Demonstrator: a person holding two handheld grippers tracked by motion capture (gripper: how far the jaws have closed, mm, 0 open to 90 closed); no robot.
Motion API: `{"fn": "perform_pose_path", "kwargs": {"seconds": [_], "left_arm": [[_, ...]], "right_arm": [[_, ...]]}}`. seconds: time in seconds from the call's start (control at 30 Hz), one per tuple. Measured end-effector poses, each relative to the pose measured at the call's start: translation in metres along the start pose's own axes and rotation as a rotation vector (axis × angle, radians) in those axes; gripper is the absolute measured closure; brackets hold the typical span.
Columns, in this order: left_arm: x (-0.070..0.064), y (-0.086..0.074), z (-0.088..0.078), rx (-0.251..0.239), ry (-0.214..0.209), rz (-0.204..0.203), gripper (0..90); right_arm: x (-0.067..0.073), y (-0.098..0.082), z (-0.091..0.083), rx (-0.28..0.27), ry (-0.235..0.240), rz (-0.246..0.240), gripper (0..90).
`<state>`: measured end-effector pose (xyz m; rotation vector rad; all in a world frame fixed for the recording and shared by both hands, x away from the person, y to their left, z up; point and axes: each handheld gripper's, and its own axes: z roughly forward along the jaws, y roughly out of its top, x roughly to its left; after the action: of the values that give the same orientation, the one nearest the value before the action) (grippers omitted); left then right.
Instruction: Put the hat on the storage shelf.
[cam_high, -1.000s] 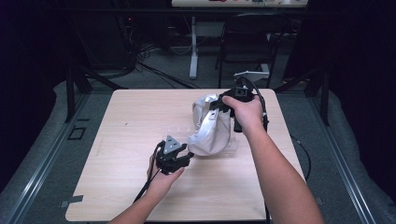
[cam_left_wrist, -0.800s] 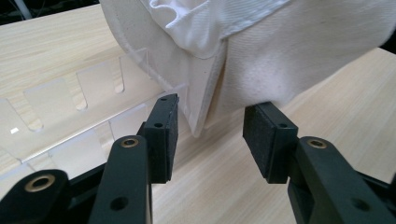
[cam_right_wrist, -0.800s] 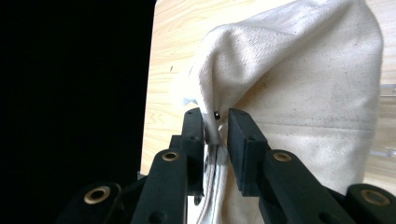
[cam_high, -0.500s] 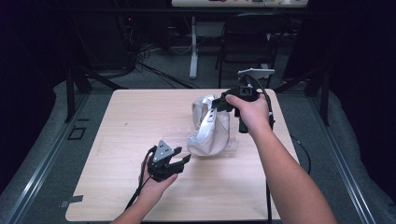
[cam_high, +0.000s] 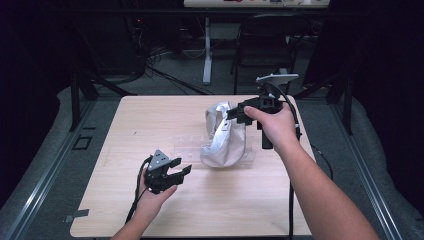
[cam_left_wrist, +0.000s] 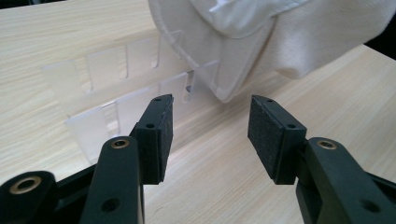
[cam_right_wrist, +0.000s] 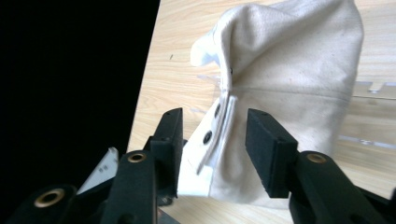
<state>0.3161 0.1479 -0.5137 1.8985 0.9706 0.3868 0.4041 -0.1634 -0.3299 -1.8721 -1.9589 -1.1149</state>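
Observation:
A cream cloth bag (cam_high: 227, 142) with a snap band stands slumped over a clear slotted plastic rack (cam_high: 187, 145) on the wooden table (cam_high: 150, 115). My right gripper (cam_high: 231, 114) hovers at the bag's upper edge. Its jaws have just been opening; in the right gripper view the bag (cam_right_wrist: 299, 60) and its snap band show in the gap of the right gripper (cam_right_wrist: 215, 135), untouched by the pads. My left gripper (cam_high: 182, 167) sits low at the front left, short of the bag, its jaws also just widened. The left gripper (cam_left_wrist: 210, 126) is empty, facing the rack (cam_left_wrist: 116, 70) and the bag (cam_left_wrist: 289, 37).
The table's right edge runs close behind my right hand. Beyond the far edge stand a chair (cam_high: 265, 45) and a desk leg (cam_high: 206, 55) on a dark floor with cables. A metal rail (cam_high: 50, 165) borders the left side.
The right gripper, shut on the bag's top a second ago, has opened and lifted slightly back to the right. The left gripper has pulled back toward the front left, away from the bag.

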Motion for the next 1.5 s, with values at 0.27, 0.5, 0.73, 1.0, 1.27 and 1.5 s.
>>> {"fn": "perform_pose_path", "kwargs": {"seconds": [0.27,0.5,0.73,1.0,1.27,1.5], "left_arm": [[0.009,0.0,-0.004,-0.005,0.016,-0.024,50.4],[0.013,0.0,-0.005,-0.005,0.02,-0.037,49.8],[0.013,-0.001,-0.004,-0.003,0.025,-0.039,49.7],[0.014,-0.002,-0.003,0.007,0.027,-0.043,49.4],[0.016,-0.002,-0.003,0.005,0.028,-0.049,49.4],[0.017,-0.003,-0.002,0.01,0.028,-0.051,49.3]], "right_arm": [[-0.002,-0.016,-0.008,-0.009,-0.023,-0.061,48.9],[-0.005,-0.032,-0.015,-0.008,-0.025,-0.104,46.9],[-0.008,-0.042,-0.022,-0.02,0.016,-0.117,46.5],[-0.012,-0.046,-0.023,-0.041,0.035,-0.139,46.0],[-0.027,-0.055,-0.02,-0.06,0.048,-0.151,46.1],[-0.044,-0.073,-0.014,-0.072,0.103,-0.148,45.9]]}}
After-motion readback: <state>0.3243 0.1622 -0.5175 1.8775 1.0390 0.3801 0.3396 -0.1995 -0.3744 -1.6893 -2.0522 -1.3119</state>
